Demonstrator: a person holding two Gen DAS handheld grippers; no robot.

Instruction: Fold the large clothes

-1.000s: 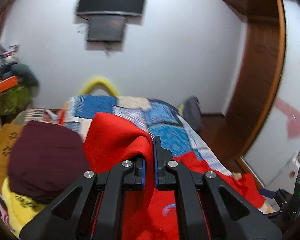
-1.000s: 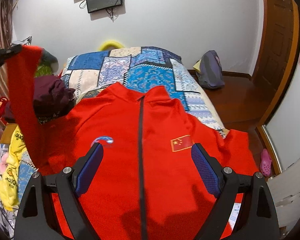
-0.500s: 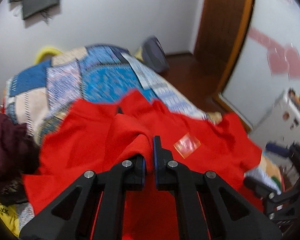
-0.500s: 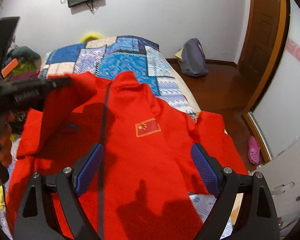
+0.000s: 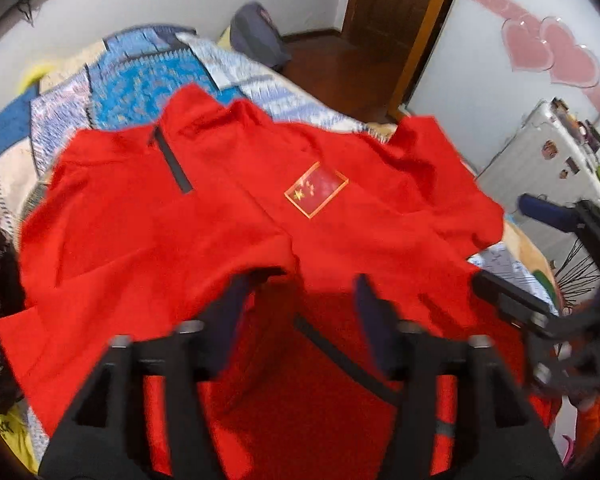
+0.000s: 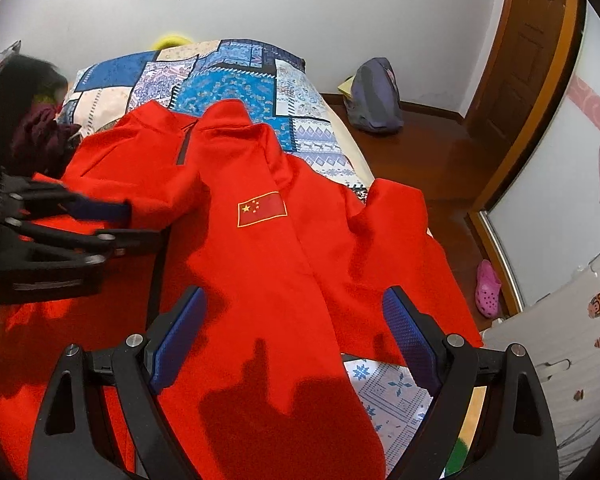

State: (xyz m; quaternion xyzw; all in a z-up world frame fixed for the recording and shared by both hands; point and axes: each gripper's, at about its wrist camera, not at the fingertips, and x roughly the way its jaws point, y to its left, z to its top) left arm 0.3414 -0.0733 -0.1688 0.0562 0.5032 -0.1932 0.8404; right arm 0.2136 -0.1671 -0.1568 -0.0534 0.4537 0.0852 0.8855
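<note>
Red jacket (image 6: 260, 264) w/ flag patch (image 6: 262, 209) lies on bed (image 6: 240, 68), one sleeve folded across front. Left gripper (image 5: 300, 300) & right gripper (image 6: 296, 336): fingers wide, holding nothing.

Left wrist view: close above the jacket (image 5: 180, 240), facing down the bed (image 5: 140, 68) toward the door.
Right wrist view: close above jacket (image 6: 260, 264), same direction.
Shared: jacket, bed.
</note>
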